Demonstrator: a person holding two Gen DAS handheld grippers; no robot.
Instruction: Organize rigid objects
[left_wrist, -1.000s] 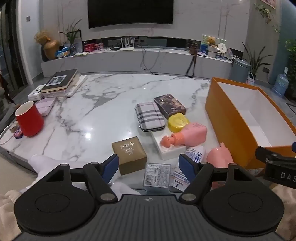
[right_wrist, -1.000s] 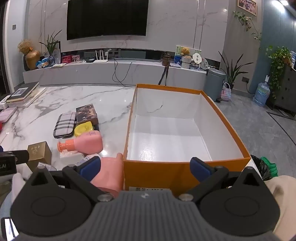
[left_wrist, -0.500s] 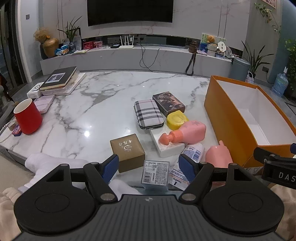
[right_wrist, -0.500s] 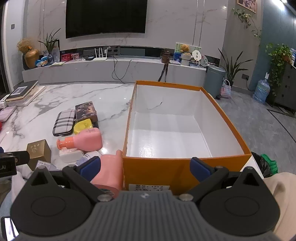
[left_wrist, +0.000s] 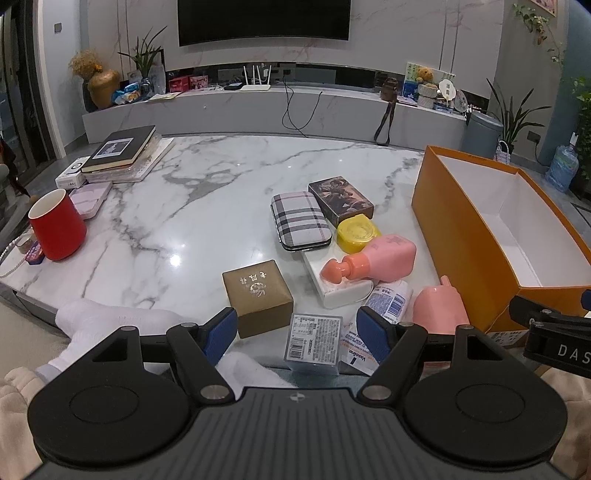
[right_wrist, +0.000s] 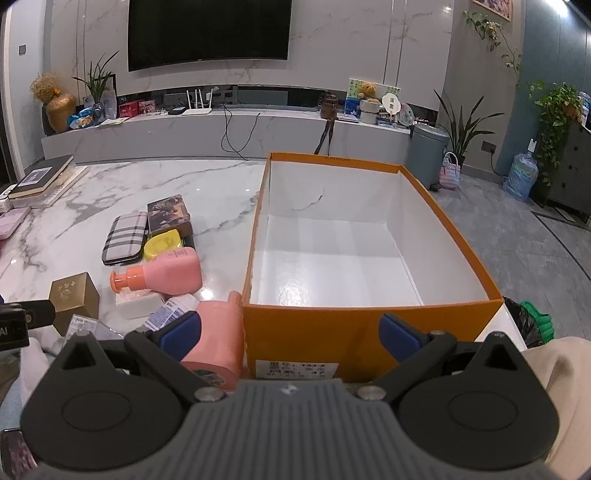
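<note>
Orange box (right_wrist: 362, 332) sits at the right end of the marble desk (left_wrist: 192, 206), lid off, white inside, nothing in it; judged the bin for the loose items. Right gripper (right_wrist: 291, 332) hangs just in front of the box's near wall, jaws wide open, holding nothing. Left gripper (left_wrist: 297, 328) hovers at the near desk edge facing the clutter, jaws also spread, nothing between them.

Items all left of the box, bunched close, probably so each is a short carry. Plaid case (left_wrist: 300, 220) and dark picture box (left_wrist: 341, 199) lie flat side by side at the far end of the cluster. Pink pump bottle (left_wrist: 373, 258) lies on its side across a white slab (left_wrist: 340, 291), touching the yellow round tin (left_wrist: 357, 233). Second pink bottle (left_wrist: 437, 308) lies just beside the box's near left corner. Gold cube box (left_wrist: 256, 291) stands apart on the near left. Clear labelled case (left_wrist: 314, 341) and a Vaseline tube (left_wrist: 384, 306) lie nearest the left jaws, so likely first picks. Red mug (left_wrist: 55, 229) and books (left_wrist: 118, 147) well apart far left, likely not part of the job.

Task not started: nothing boxed yet.
</note>
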